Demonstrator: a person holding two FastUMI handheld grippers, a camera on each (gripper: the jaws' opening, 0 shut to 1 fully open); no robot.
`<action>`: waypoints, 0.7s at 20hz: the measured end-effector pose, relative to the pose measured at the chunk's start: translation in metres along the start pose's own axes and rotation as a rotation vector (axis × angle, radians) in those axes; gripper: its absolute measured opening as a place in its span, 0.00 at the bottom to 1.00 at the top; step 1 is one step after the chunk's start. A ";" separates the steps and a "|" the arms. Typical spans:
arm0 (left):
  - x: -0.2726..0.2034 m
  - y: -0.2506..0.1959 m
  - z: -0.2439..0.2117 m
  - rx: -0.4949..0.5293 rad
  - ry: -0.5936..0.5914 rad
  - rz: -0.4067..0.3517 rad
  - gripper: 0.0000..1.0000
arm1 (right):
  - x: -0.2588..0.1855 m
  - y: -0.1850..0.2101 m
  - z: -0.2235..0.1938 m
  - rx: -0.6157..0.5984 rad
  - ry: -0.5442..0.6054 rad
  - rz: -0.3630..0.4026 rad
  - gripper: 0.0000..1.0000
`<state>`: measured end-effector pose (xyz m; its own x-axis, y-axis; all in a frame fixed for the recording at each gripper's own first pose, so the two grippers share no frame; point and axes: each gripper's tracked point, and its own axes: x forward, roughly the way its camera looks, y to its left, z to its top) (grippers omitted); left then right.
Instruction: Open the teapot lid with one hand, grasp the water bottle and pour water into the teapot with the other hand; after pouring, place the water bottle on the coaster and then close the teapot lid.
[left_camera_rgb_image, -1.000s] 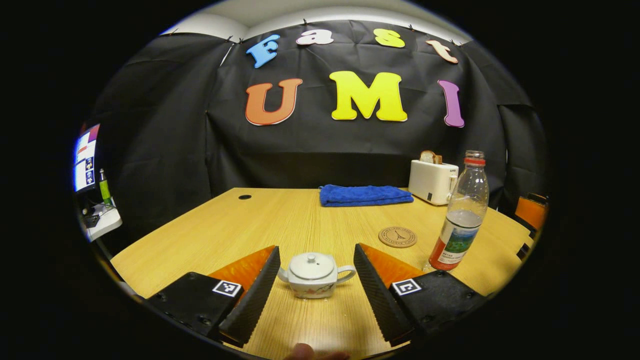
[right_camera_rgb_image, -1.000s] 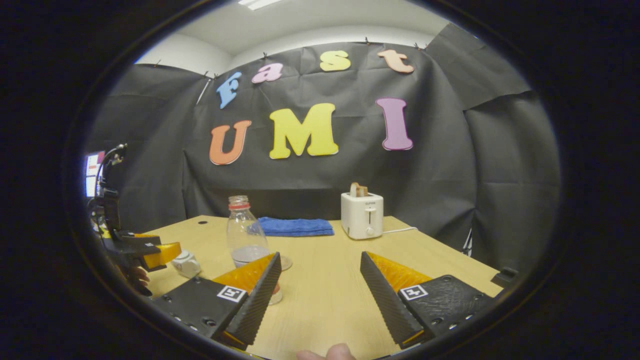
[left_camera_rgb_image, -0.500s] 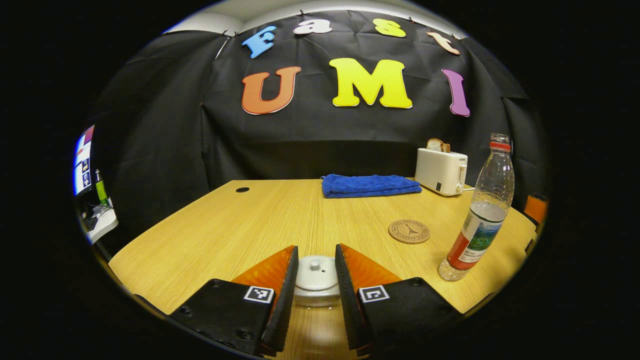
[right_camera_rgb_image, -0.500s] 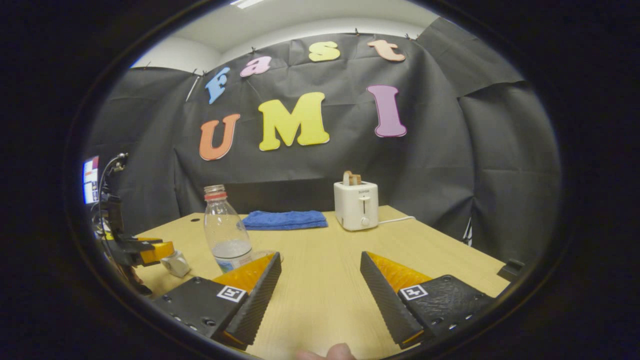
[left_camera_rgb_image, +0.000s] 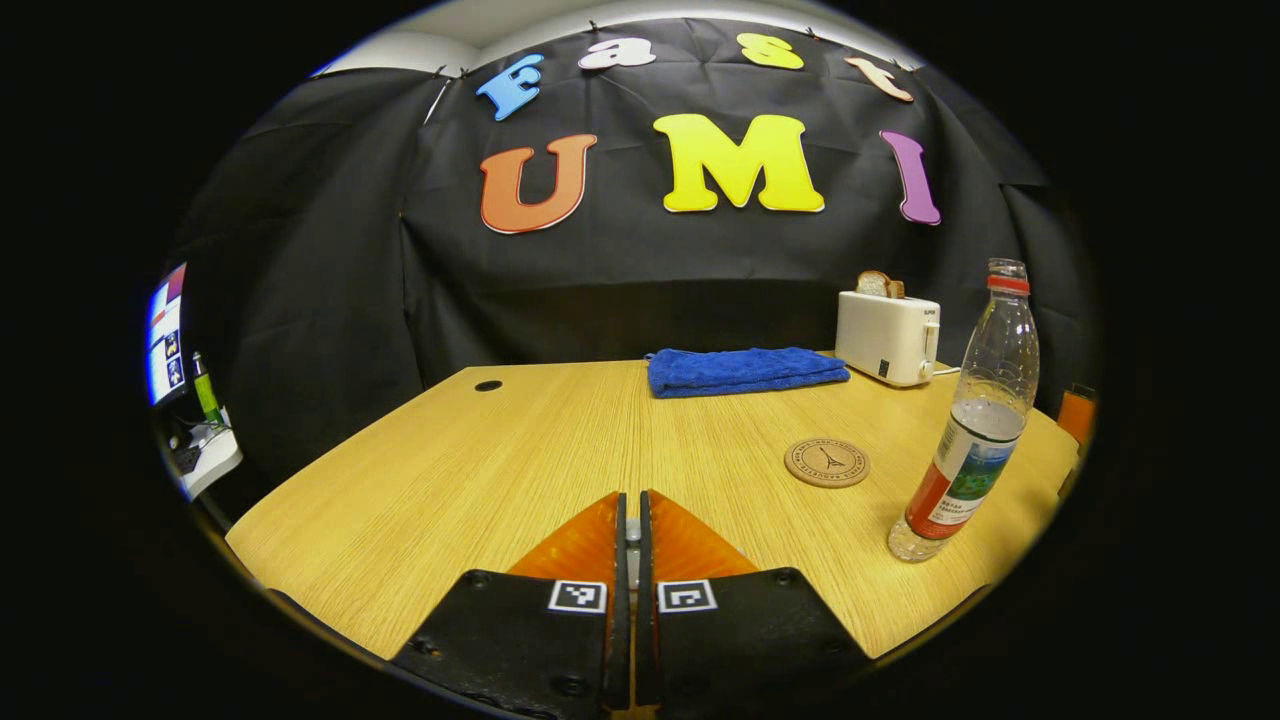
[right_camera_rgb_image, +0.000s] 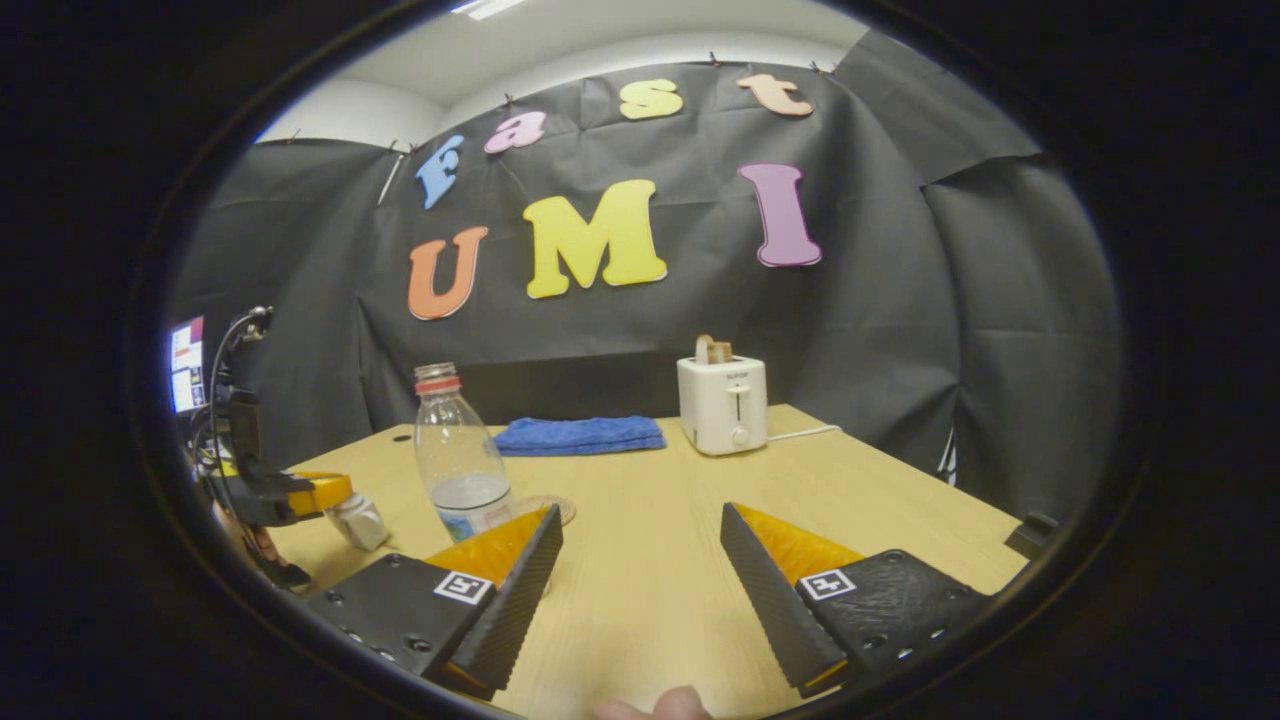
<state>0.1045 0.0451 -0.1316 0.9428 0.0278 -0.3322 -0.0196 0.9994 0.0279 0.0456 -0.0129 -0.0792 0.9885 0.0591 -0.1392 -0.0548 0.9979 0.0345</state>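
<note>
Left gripper (left_camera_rgb_image: 627, 535) nearly closed, fingers pinching small pale piece in narrow slit; likely teapot lid knob, too hidden to confirm. Right gripper view: left gripper (right_camera_rgb_image: 300, 492) at far left, directly over teapot (right_camera_rgb_image: 358, 520) on worktop (right_camera_rgb_image: 640, 560). Right gripper (right_camera_rgb_image: 640, 580) open wide, holding nothing, above worktop. Water bottle (left_camera_rgb_image: 975, 420) upright, part full, uncapped, just right of coaster (left_camera_rgb_image: 827, 462). Blue towel (left_camera_rgb_image: 745, 370) and toaster (left_camera_rgb_image: 888, 335) at back.

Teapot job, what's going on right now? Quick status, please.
Left gripper closed on the teapot lid's knob. Right gripper open, empty, beside the water bottle. Coaster free. Nothing in the way.
</note>
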 end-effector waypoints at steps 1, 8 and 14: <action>-0.002 0.000 0.001 -0.009 -0.003 -0.003 0.03 | 0.000 0.004 -0.001 -0.006 -0.003 0.018 0.95; -0.019 0.011 0.025 -0.025 -0.069 0.008 0.02 | -0.007 0.038 0.002 -0.038 -0.020 0.114 0.95; -0.041 0.014 0.034 -0.033 -0.107 -0.005 0.03 | -0.004 0.078 -0.010 -0.066 0.015 0.194 0.95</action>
<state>0.0767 0.0575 -0.0860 0.9730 0.0218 -0.2296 -0.0236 0.9997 -0.0050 0.0357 0.0647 -0.0855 0.9562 0.2507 -0.1513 -0.2540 0.9672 -0.0026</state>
